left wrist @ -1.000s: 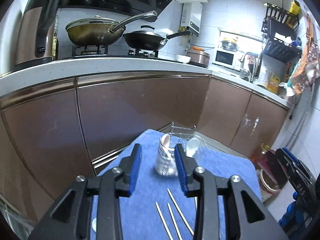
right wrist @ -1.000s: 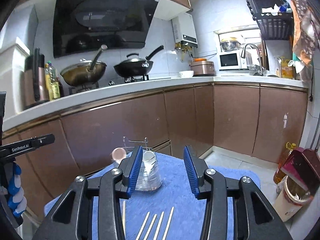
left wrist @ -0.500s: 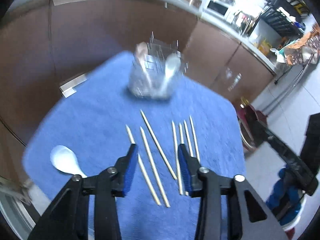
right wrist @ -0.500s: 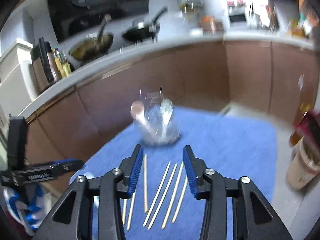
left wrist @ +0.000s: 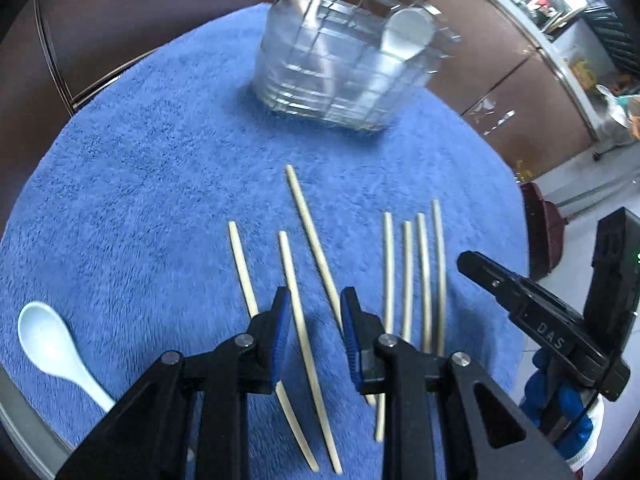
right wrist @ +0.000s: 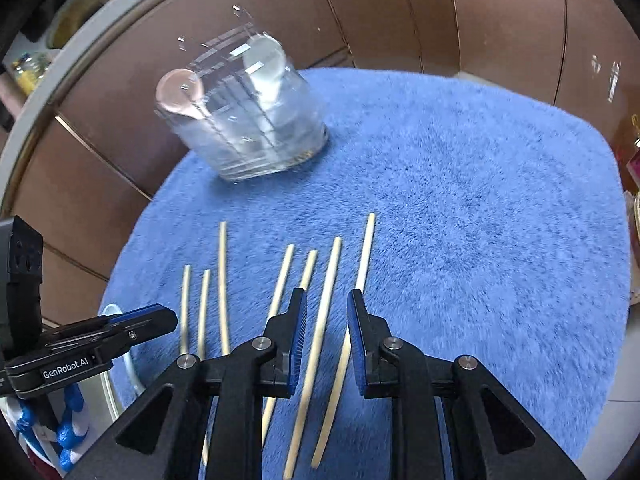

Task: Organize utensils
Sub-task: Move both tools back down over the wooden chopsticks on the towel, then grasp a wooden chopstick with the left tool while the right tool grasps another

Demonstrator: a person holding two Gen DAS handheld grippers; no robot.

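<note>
Several pale wooden chopsticks (left wrist: 308,224) lie side by side on a blue towel (left wrist: 140,184), also seen in the right wrist view (right wrist: 364,256). A clear holder (left wrist: 344,64) at the far edge holds two spoons; it also shows in the right wrist view (right wrist: 244,116). A white spoon (left wrist: 52,352) lies at the towel's near left. My left gripper (left wrist: 314,300) is open, low over the left group, one chopstick (left wrist: 296,304) between its fingers. My right gripper (right wrist: 326,300) is open over the right group, straddling one chopstick (right wrist: 328,280).
Brown cabinet doors (right wrist: 400,8) stand behind the towel-covered table. The towel (right wrist: 480,200) runs to a rounded table edge. Each gripper shows at the edge of the other's view: the right one (left wrist: 532,312), the left one (right wrist: 92,340).
Both grippers have tilted down and dropped from looking at the kitchen to hovering just over the chopsticks. Both jaws have narrowed a little but stay open.
</note>
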